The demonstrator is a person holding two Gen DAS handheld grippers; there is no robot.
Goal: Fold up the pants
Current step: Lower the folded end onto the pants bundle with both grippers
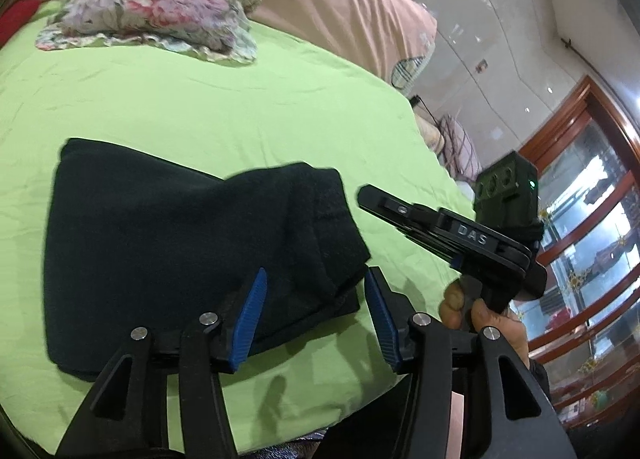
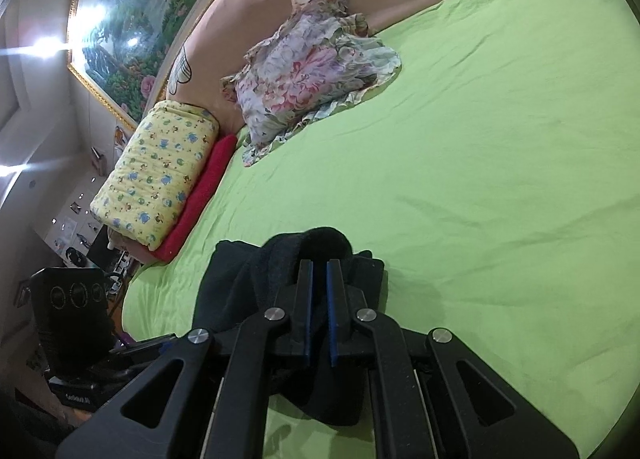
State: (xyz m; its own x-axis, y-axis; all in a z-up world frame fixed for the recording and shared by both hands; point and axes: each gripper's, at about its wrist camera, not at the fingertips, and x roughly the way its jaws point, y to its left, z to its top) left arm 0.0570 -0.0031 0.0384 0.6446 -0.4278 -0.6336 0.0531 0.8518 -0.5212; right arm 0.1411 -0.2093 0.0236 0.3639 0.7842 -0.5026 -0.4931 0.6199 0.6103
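Lying folded on the green bed sheet [image 1: 240, 107], the black pants [image 1: 168, 243] sit near the front edge of the bed, w/ one thick folded end bunched toward the right side in the left wrist view. We see the left gripper [image 1: 314, 315] w/ its blue-padded fingers [image 1: 251, 319] spread wide apart, hovering just above that folded end and holding nothing; whether the pads touch the cloth we can't tell. Off to its right, the right gripper [image 1: 448, 231] shows in the same view, gripped by a bare hand [image 1: 480, 311], its tip close to the pants' edge. From the right wrist view, the right gripper [image 2: 319, 311] has its fingers [image 2: 306, 311] nearly together, a narrow gap between the blue pads, and black fabric of the pants [image 2: 256, 283] bunches around and under them; a raised hump of cloth sits right at the tips, so they look clamped on a fold. Further back on the bed lie a floral pillow [image 2: 312, 71], a yellow patterned quilt [image 2: 160, 175] and a red cloth [image 2: 200, 199] under it, all well apart from the pants.
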